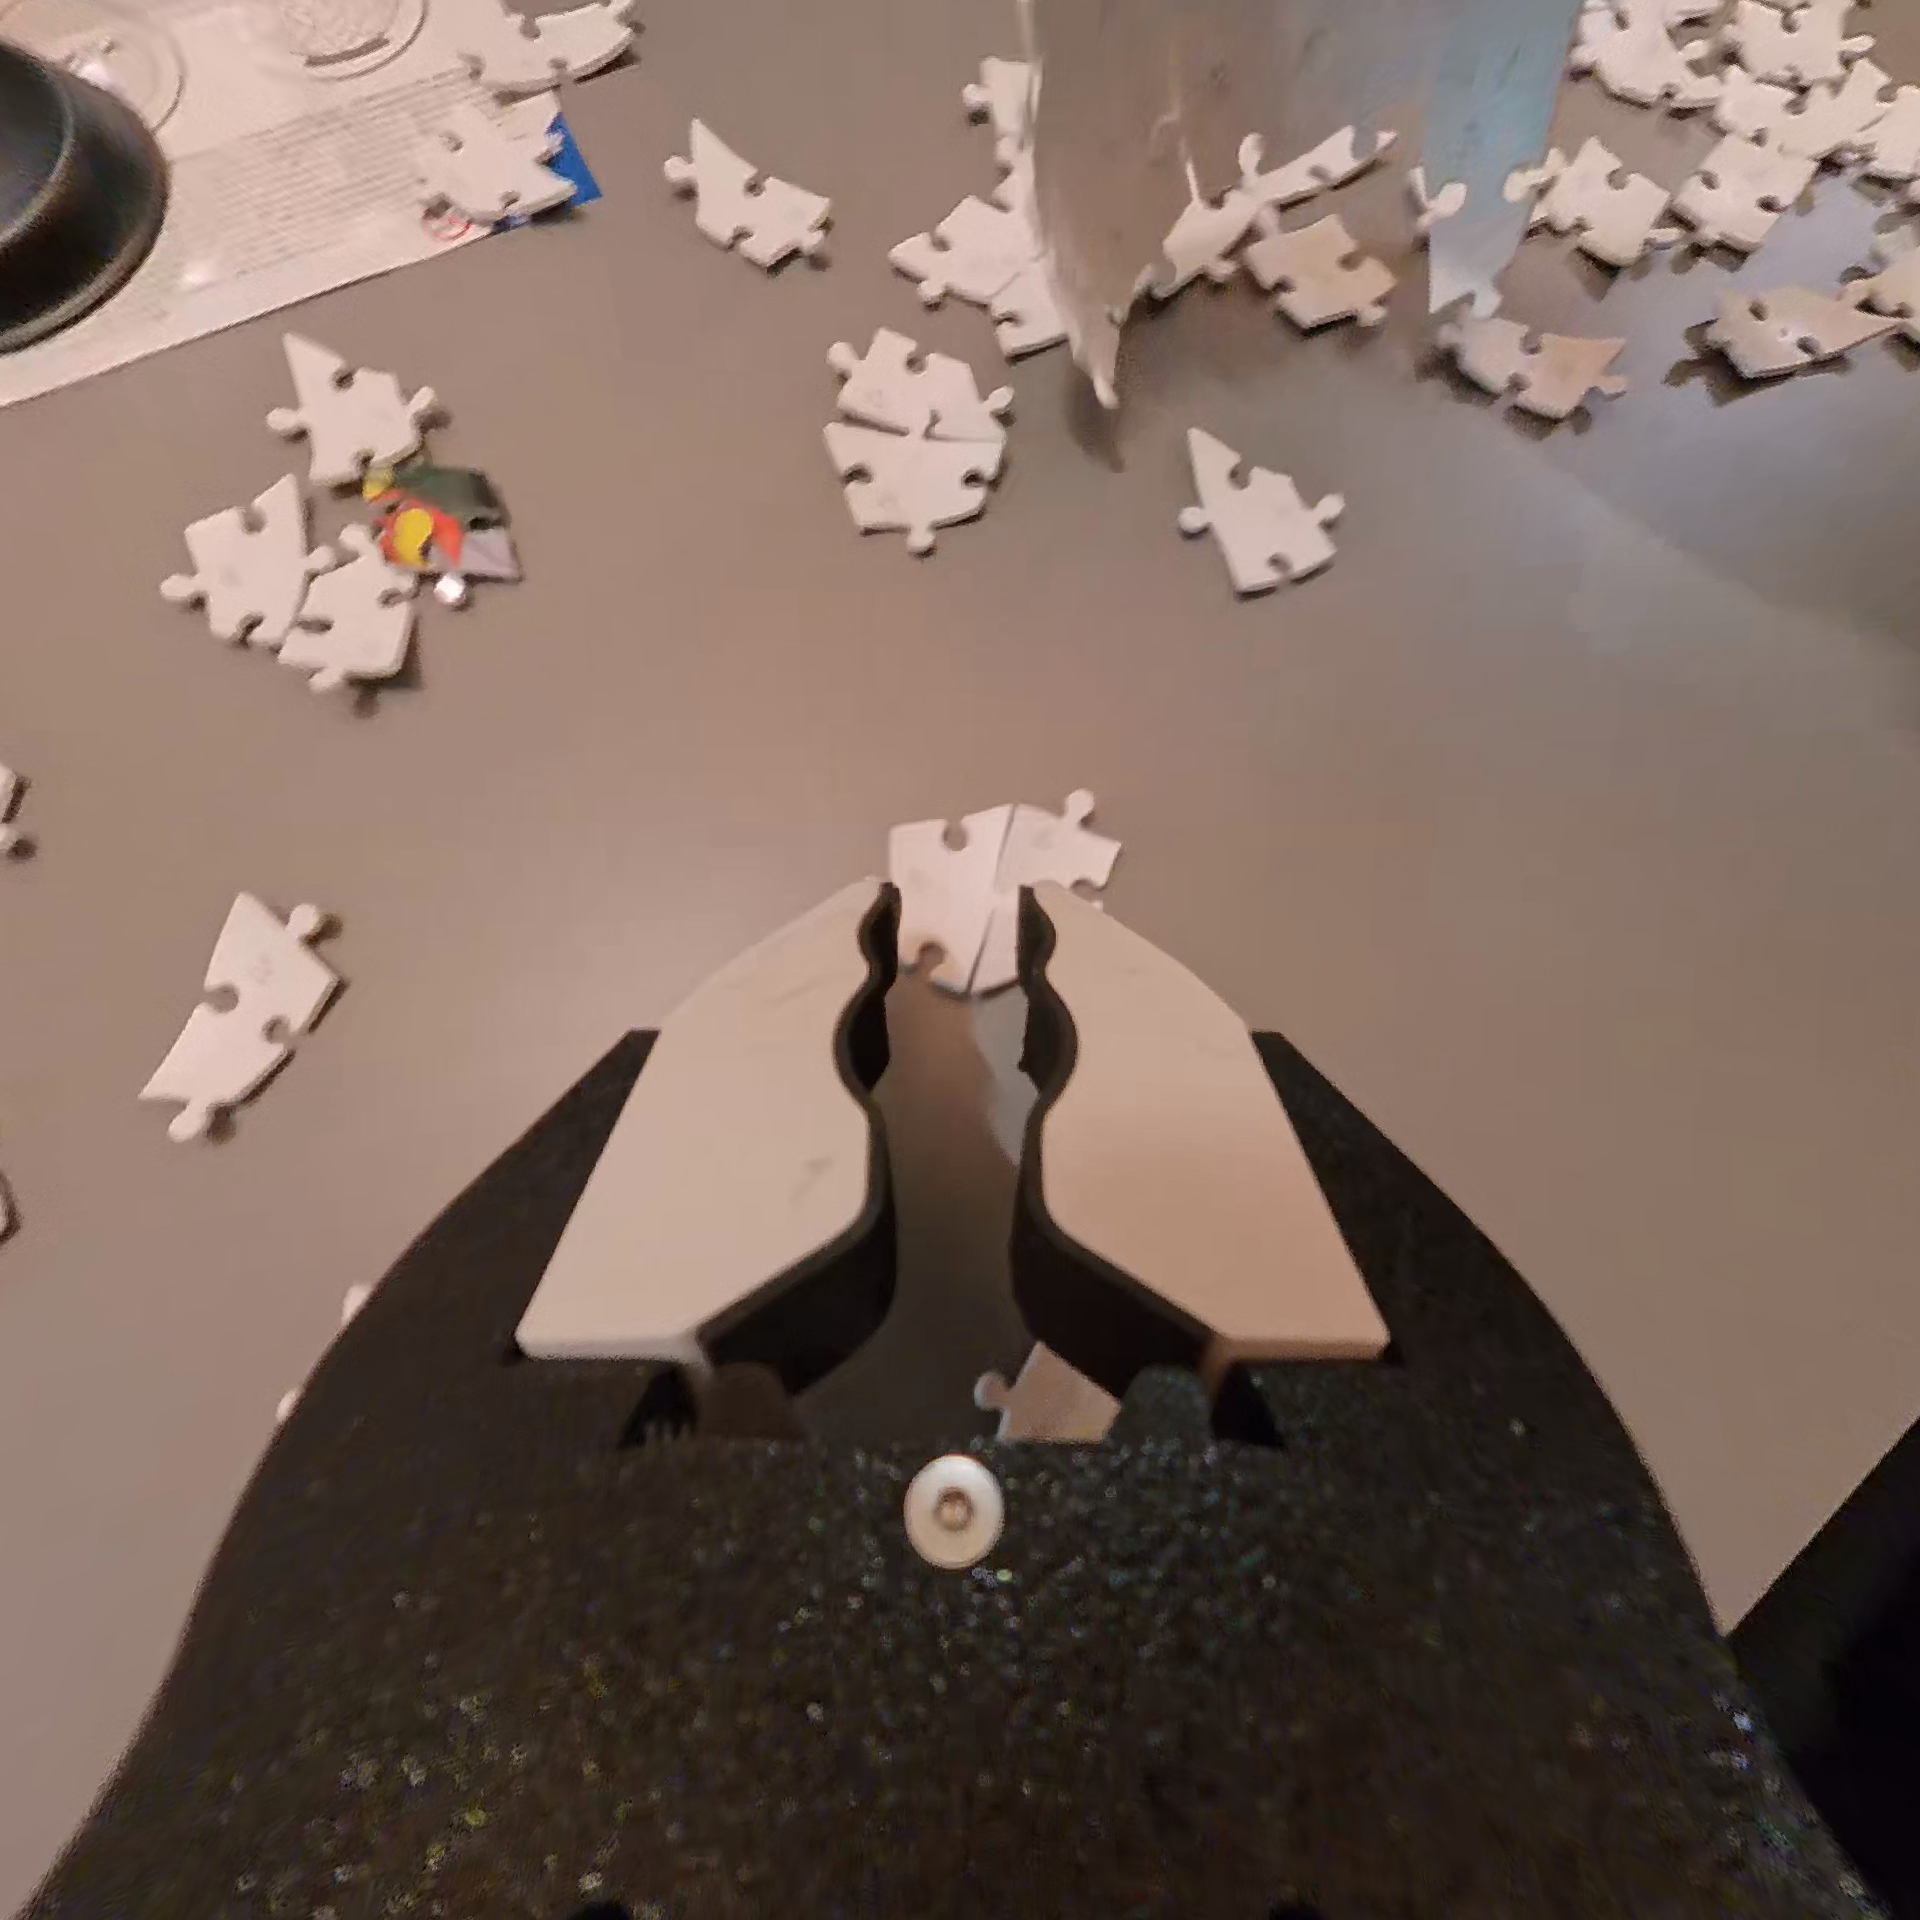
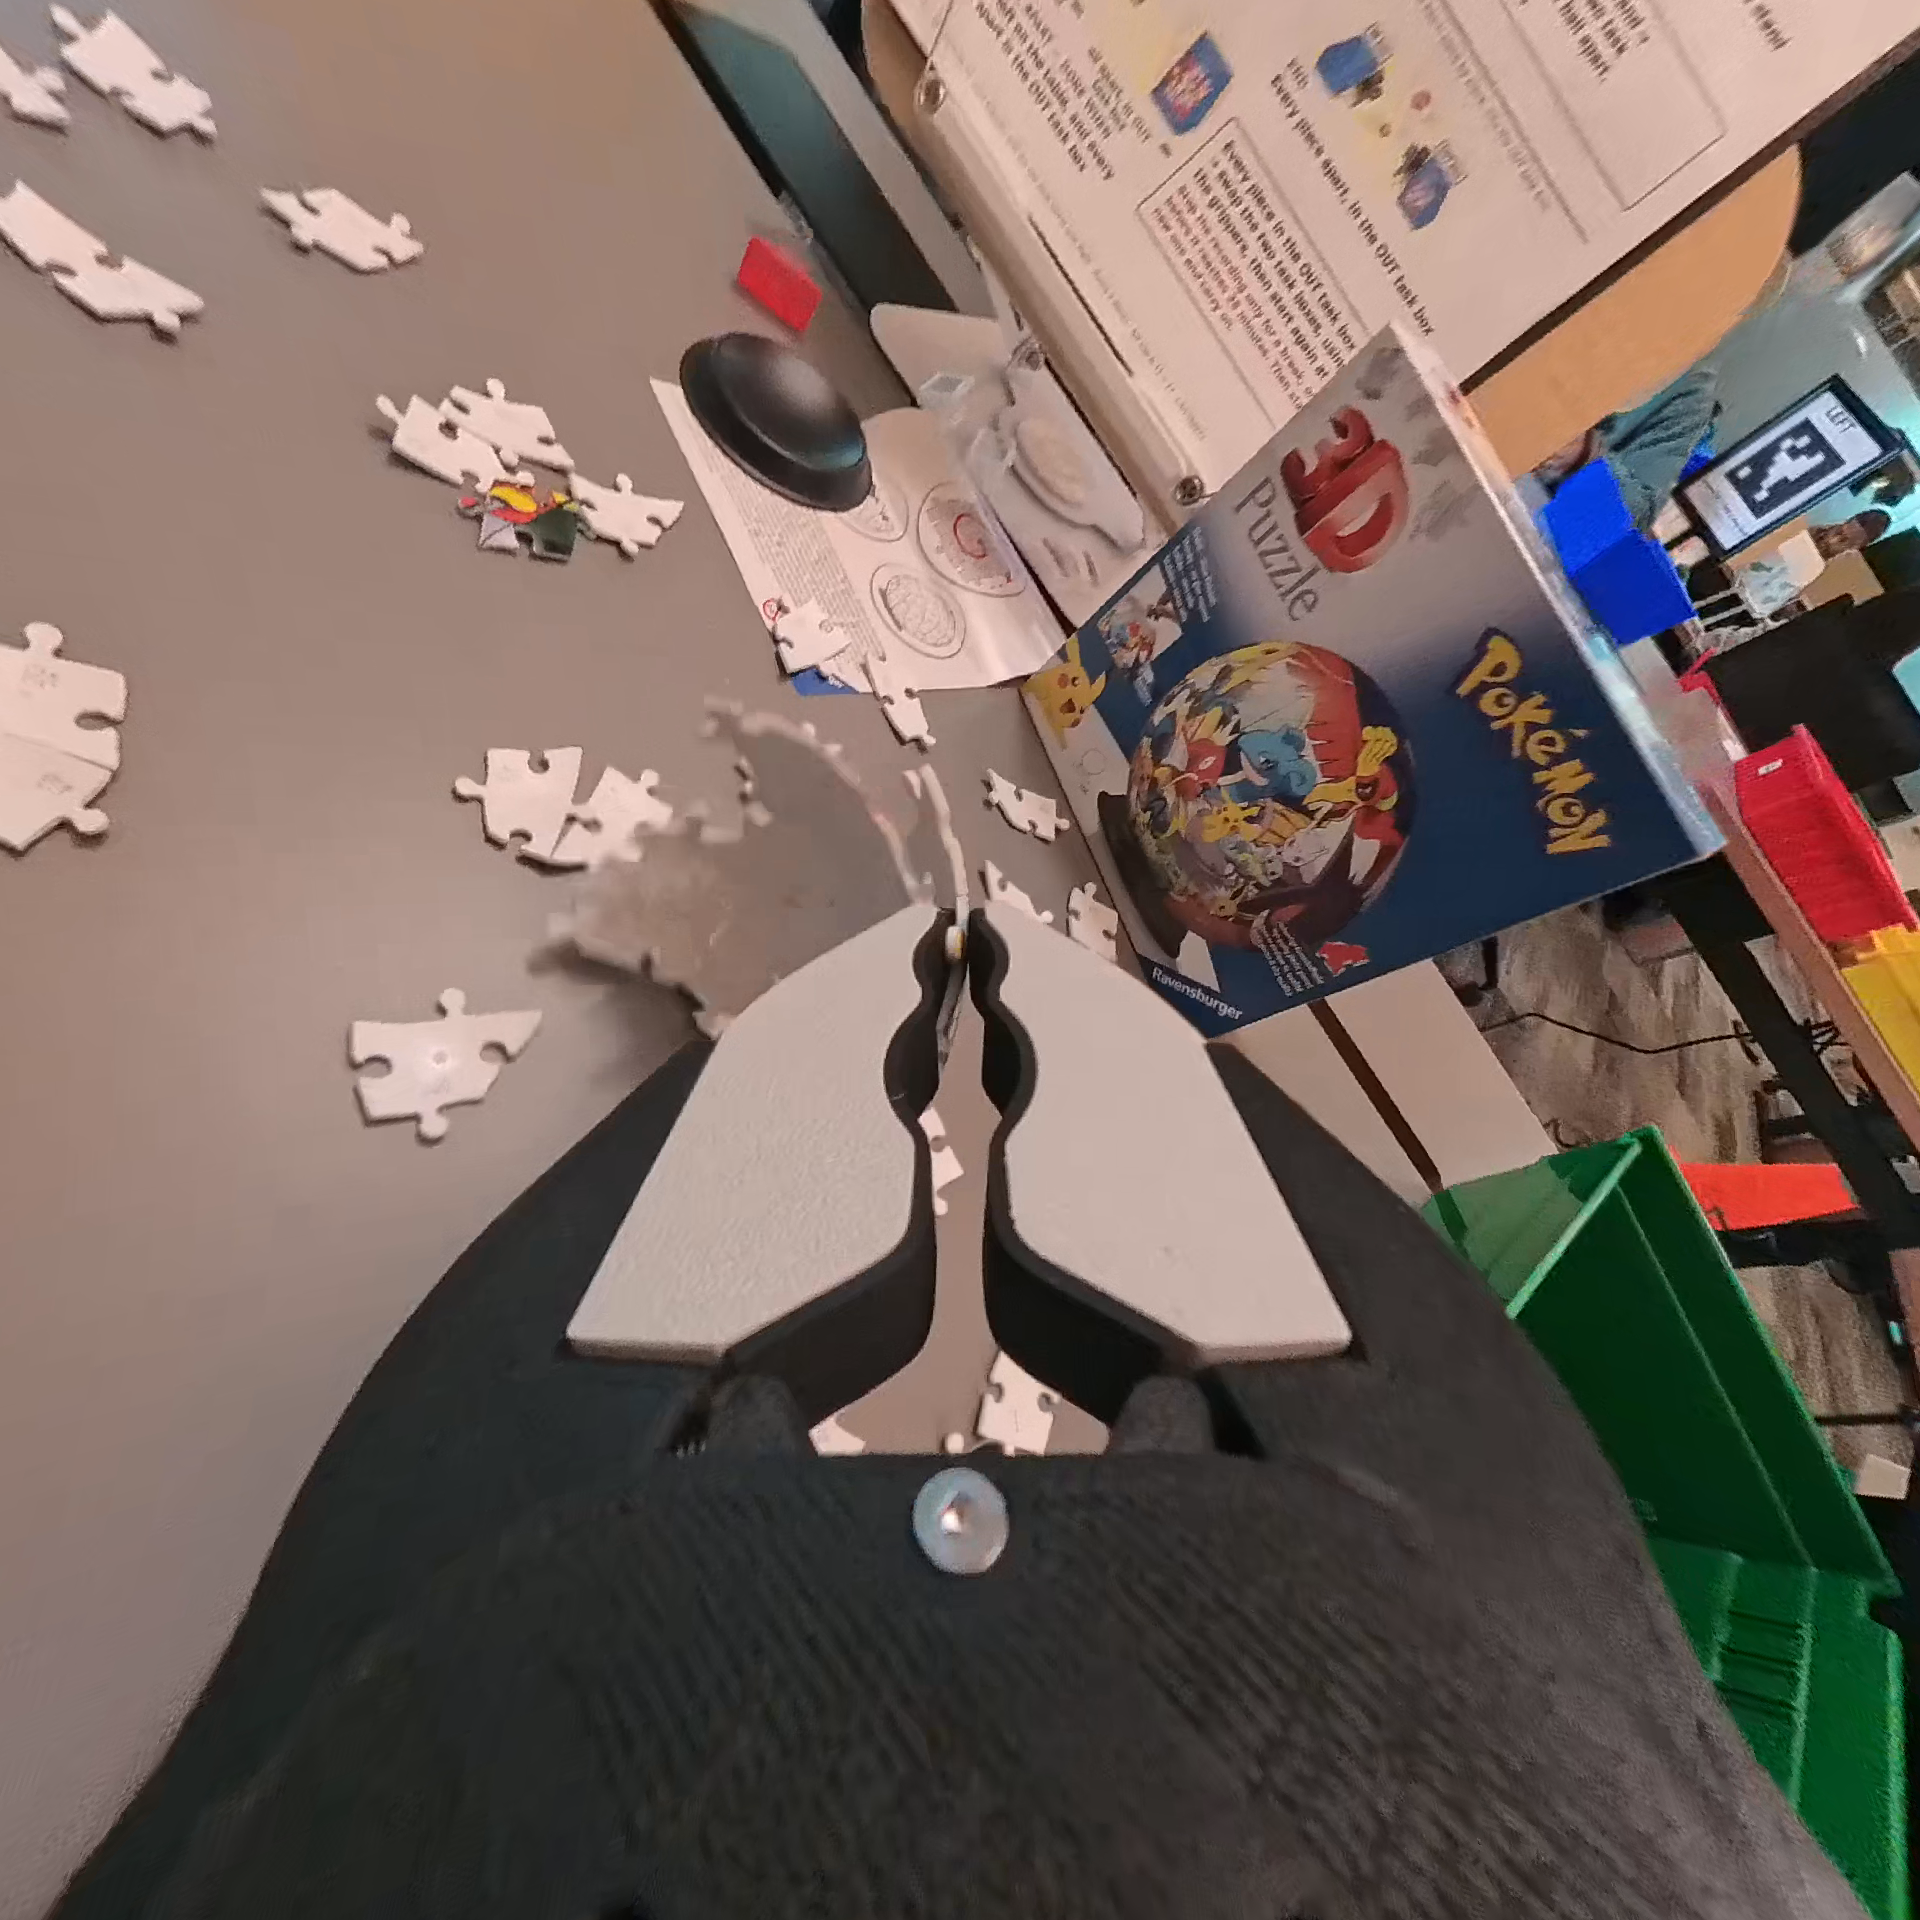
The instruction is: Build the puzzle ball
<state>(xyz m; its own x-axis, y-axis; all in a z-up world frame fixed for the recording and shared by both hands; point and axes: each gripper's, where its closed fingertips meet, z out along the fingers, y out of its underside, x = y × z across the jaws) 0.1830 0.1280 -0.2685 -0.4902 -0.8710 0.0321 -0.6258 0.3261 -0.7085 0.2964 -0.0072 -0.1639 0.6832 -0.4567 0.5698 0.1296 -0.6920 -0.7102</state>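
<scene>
The left tongs (image 1: 956,914) point forward and down toward the table (image 1: 1351,831), their two pale fingers (image 1: 790,1039) standing a narrow way apart, with joined white puzzle pieces (image 1: 987,883) lying between the tips. The right tongs (image 2: 961,935) are tilted sideways, their tips pinched on the edge of a curved shell of joined puzzle pieces (image 2: 727,894), which is motion-blurred.
</scene>
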